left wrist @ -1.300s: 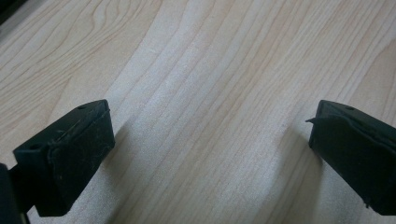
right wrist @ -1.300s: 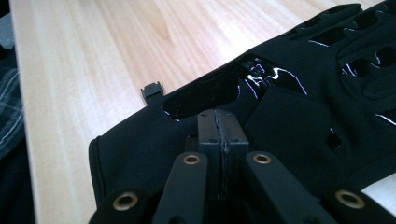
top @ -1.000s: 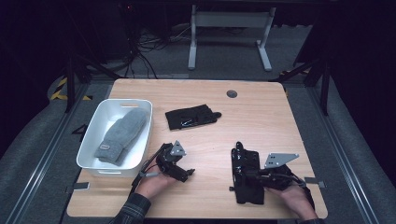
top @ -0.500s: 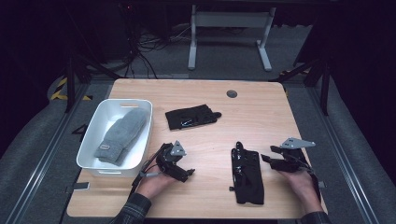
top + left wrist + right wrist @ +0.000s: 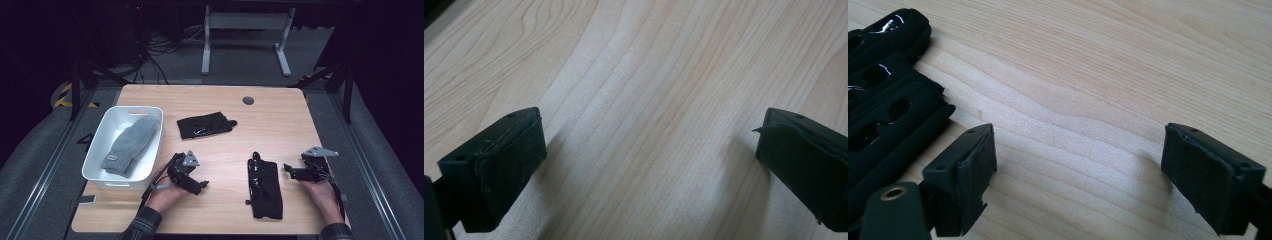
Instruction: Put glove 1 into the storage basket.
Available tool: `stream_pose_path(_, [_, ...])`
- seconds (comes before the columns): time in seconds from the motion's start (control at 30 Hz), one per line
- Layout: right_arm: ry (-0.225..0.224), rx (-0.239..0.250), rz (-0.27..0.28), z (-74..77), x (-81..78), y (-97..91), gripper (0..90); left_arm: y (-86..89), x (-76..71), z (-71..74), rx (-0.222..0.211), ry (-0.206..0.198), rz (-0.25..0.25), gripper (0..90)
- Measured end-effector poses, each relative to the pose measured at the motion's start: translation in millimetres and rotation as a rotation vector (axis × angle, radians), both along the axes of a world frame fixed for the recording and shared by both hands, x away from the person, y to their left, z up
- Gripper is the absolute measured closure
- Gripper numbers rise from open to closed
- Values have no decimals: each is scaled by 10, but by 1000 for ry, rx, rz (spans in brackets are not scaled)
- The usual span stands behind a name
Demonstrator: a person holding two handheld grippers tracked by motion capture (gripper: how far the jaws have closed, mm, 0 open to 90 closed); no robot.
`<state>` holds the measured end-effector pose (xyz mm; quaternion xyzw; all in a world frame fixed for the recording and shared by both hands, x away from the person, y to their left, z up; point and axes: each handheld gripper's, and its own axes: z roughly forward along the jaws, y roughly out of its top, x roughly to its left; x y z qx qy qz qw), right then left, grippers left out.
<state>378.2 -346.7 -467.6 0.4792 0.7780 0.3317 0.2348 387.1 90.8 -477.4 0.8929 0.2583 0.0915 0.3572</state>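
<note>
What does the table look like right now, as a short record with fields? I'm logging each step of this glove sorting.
near glove: black glove flat on the table, beside the right tool
right tool: open, jaws just opened, nothing between them
left tool: open, over bare wood
far glove: second black glove lying mid-table
bin: white bin at left, holding a grey mitten

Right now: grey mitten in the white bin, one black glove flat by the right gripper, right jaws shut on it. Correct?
Not quite. The right gripper is open, its jaws just opened, with nothing between them; the black glove lies beside it, per the right gripper view. The rest holds.
</note>
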Motion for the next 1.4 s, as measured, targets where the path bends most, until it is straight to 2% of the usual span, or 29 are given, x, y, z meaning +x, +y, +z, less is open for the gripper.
stream_pose_path(0.07, [13, 14, 0, -3, 7, -6, 138, -4, 20, 5, -2, 3, 2, 6])
stream_pose_path(0.17, [16, 14, 4, -4, 10, -7, 131, -9, 55, 33, 3, 3, 14, 84])
stream_pose_path(0.2, [17, 13, 3, -4, 11, -7, 127, -11, 66, 42, 2, 2, 24, 84])
stream_pose_path(0.3, [17, 13, 3, -4, 11, -7, 126, -5, 114, 102, -4, -30, 46, 204])
stream_pose_path(0.4, [17, 13, 3, -4, 11, -7, 126, 17, 178, 169, -29, -30, 75, 393])
stream_pose_path(0.43, [17, 13, 3, -4, 11, -7, 126, 34, 203, 213, -36, -32, 91, 531])
stream_pose_path(0.5, [17, 13, 3, -4, 11, -8, 126, 37, 216, 233, -34, -35, 97, 646])
stream_pose_path(0.53, [17, 13, 3, -4, 11, -8, 126, 36, 246, 277, -34, -50, 102, 703])
stream_pose_path(0.6, [17, 12, 3, -4, 11, -8, 126, 40, 272, 296, -40, -46, 110, 827])
stream_pose_path(0.63, [17, 14, 3, -4, 10, -8, 127, 40, 313, 322, -45, -31, 117, 827])
stream_pose_path(0.67, [17, 13, 3, -4, 10, -8, 127, 38, 344, 341, -43, -29, 118, 889])
stream_pose_path(0.7, [17, 13, 3, -4, 10, -8, 126, 32, 370, 352, -54, -24, 125, 899])
stream_pose_path(0.73, [17, 13, 3, -4, 10, -8, 127, 26, 418, 366, -53, -2, 127, 900])
stream_pose_path(0.77, [17, 13, 3, -4, 10, -8, 127, 26, 418, 366, -53, -2, 127, 900])
stream_pose_path(0.87, [17, 13, 3, -4, 10, -9, 127, -10, 557, 395, -55, 25, 130, 900])
stream_pose_path(0.93, [17, 13, 2, -4, 10, -8, 127, -52, 627, 415, -39, 21, 141, 900])
stream_pose_path(1.0, [17, 14, 3, -4, 10, -8, 128, -89, 708, 447, -44, 25, 137, 900])
stream_pose_path(1.13, [17, 13, 1, -4, 10, -9, 129, -156, 882, 530, -34, 4, 167, 900])
stream_pose_path(1.2, [17, 13, 1, -4, 9, -9, 130, -166, 932, 549, -37, 6, 174, 900])
stream_pose_path(1.23, [17, 13, 1, -4, 10, -9, 130, -185, 1023, 578, -41, 13, 183, 900])
stream_pose_path(1.4, [17, 14, 0, -4, 8, -9, 131, -237, 1217, 603, -41, 24, 206, 900])
